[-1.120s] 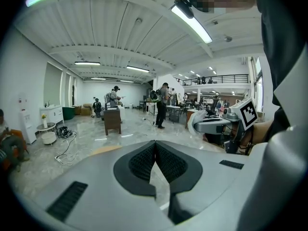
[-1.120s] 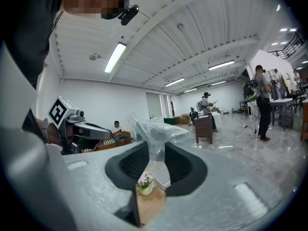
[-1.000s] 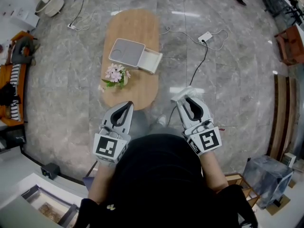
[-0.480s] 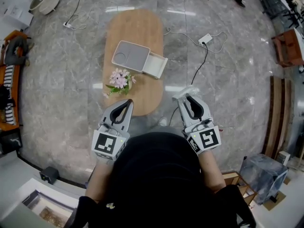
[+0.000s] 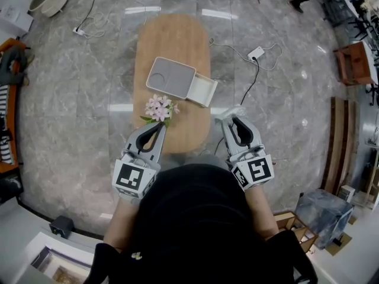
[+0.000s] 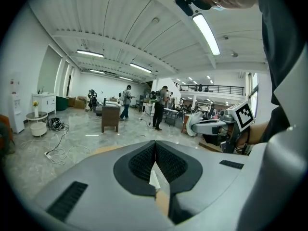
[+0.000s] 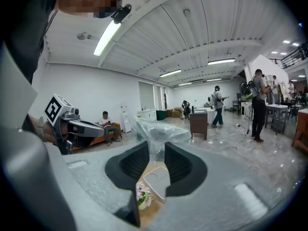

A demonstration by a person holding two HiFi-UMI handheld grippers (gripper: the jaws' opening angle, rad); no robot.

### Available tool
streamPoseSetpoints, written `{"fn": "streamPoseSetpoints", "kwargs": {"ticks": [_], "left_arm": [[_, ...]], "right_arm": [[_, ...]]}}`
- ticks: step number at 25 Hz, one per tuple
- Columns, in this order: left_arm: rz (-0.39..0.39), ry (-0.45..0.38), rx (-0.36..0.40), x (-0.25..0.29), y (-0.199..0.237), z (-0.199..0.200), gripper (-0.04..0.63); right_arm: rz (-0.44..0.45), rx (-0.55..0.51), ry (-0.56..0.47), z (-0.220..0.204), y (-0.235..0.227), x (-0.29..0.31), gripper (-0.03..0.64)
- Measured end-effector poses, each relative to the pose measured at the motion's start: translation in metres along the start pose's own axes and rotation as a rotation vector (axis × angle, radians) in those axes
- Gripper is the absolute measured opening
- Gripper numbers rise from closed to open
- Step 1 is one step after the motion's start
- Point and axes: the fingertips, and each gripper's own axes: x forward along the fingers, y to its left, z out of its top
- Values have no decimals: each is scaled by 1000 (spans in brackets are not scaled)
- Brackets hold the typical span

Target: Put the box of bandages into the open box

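1. The left gripper (image 6: pixel 155 143) is nearest, at the near end of the oval wooden table (image 5: pixel 177 40). Its jaws are pressed together with nothing between them.

2. The right gripper (image 7: pixel 156 146) is level with it, off the table's near right corner. Its jaws are clamped on a crinkled clear-plastic wrapper that I take to hold the box of bandages (image 7: pixel 156 131). The box is therefore in the air, short of the table's edge, and the grip looks the same as a second ago.

3. A small bunch of pink flowers (image 5: pixel 159 107) stands on the table's near end, towards its left edge and just ahead of the left gripper's tips.

4. The open box (image 5: pixel 202 91) sits at the table's middle. Its white tray faces the table's right edge and its grey lid is laid back towards the left.

5. A power strip (image 5: pixel 256 54) lies on its cable on the marble floor, off the table's far right side.

6. Over the last second the table has drawn closer to the person, and both grippers now reach its near end rather than hanging well short of it. I judge the approach nearly done. The placing has not begun, and the right gripper's way to the tray runs to the right of the flowers.
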Motion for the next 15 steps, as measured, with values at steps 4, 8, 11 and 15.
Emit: {"fn": "streamPoseSetpoints", "kwargs": {"ticks": [4, 8, 11, 15], "left_arm": [[-22, 10, 3, 1, 19, -1, 11], [-17, 14, -24, 1, 25, -1, 11], [-16, 17, -26, 5, 26, -2, 11], [28, 23, -43, 13, 27, -2, 11]], "right_arm": [[-16, -2, 28, -1, 3, 25, 94], [-3, -7, 52, -4, 6, 39, 94], [26, -13, 66, -6, 3, 50, 92], [77, -20, 101, -16, -8, 65, 92]]}}
